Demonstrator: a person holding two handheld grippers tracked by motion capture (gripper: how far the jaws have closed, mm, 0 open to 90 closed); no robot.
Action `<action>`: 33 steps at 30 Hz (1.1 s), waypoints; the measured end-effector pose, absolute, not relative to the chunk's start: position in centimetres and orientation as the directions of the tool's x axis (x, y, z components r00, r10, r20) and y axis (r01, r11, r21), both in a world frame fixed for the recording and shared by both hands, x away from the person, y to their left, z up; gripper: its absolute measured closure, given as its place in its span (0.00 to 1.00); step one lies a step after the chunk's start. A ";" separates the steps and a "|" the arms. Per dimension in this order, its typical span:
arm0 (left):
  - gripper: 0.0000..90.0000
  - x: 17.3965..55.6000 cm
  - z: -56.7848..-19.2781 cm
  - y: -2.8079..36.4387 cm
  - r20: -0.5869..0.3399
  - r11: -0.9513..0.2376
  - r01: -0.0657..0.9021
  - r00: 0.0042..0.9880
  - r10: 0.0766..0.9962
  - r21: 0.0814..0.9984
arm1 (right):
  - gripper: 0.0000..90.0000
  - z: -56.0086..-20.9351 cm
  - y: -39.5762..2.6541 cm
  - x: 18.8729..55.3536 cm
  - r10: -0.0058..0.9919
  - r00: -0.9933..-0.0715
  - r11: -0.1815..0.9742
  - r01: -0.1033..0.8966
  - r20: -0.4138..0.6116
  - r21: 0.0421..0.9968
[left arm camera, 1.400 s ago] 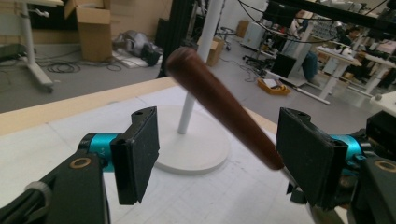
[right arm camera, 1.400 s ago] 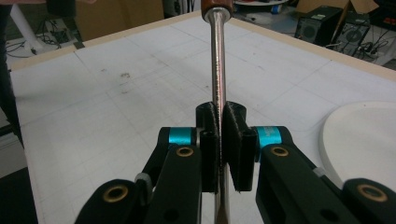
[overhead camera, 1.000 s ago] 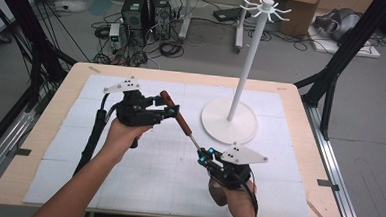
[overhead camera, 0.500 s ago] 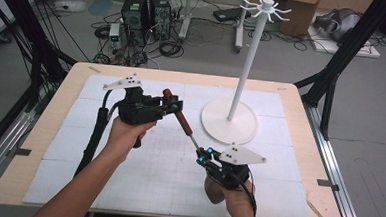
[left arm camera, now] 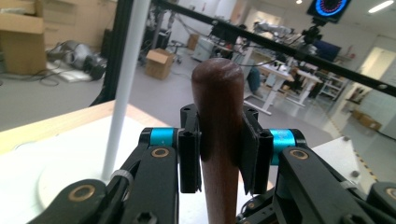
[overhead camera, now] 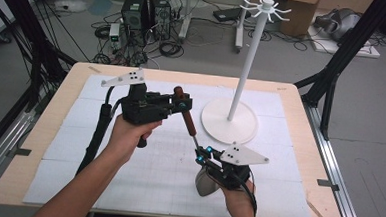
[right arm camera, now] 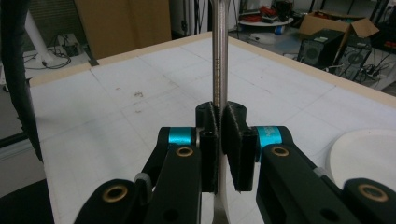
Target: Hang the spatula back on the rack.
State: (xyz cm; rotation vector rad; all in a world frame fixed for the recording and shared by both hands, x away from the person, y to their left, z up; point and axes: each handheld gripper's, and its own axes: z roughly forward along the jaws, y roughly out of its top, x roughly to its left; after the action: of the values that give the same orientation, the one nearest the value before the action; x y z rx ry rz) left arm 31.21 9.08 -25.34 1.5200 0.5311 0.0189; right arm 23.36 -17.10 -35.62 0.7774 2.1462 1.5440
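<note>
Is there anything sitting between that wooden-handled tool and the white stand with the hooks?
Nothing visible does. The tool, held by both the left gripper and right gripper, has only bare white mat between it and the stand.

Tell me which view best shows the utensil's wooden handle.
The left gripper view: the wooden handle stands close up, clamped between the left gripper pads. The high view shows it small and slanted. The right gripper view shows the metal shaft in the right gripper.
</note>
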 end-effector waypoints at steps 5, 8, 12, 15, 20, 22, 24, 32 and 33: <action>0.81 30.7 -24.7 8.7 -0.289 0.063 0.284 0.908 0.304 0.957 | 0.93 -35.5 -17.2 23.4 0.616 -0.787 0.227 0.208 0.025 0.952; 0.81 30.4 -24.3 8.5 -0.267 0.060 0.261 0.921 0.284 0.963 | 0.91 -35.4 -17.3 23.6 0.588 -0.806 0.202 0.217 0.059 0.955; 0.81 30.1 -23.7 8.6 -0.215 0.031 0.214 0.938 0.271 0.976 | 0.74 -35.1 -17.9 24.1 0.523 -0.844 0.148 0.226 0.118 0.963; 0.81 30.0 -23.6 8.7 -0.203 0.032 0.201 0.947 0.249 0.979 | 0.66 -34.8 -18.1 24.5 0.486 -0.864 0.124 0.217 0.132 0.968; 0.81 29.7 -23.6 8.7 -0.189 0.024 0.188 0.961 0.203 0.982 | 0.58 -33.2 -17.9 25.6 0.386 -0.911 0.084 0.189 0.143 0.978; 0.81 29.6 -23.6 8.6 -0.186 0.016 0.186 0.964 0.191 0.982 | 0.56 -32.4 -17.6 26.0 0.356 -0.927 0.094 0.157 0.114 0.983; 0.81 29.6 -23.7 8.6 -0.177 0.016 0.177 0.968 0.176 0.984 | 0.55 -31.2 -17.0 26.6 0.311 -0.946 0.093 0.129 0.094 0.987; 0.81 29.4 -23.7 8.6 -0.168 0.009 0.168 0.977 0.128 0.986 | 0.71 -31.0 -16.4 27.6 0.216 -0.967 0.088 0.158 0.136 0.984; 0.81 29.3 -23.7 8.5 -0.166 0.009 0.166 0.978 0.130 0.986 | 0.74 -31.0 -16.4 27.6 0.205 -0.971 0.091 0.147 0.126 0.985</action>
State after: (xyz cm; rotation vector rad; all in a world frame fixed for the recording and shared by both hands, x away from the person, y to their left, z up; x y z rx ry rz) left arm 29.34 8.55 -23.69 1.5658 0.2335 -0.0286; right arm 27.57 -16.41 -30.97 0.3691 2.2871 2.0565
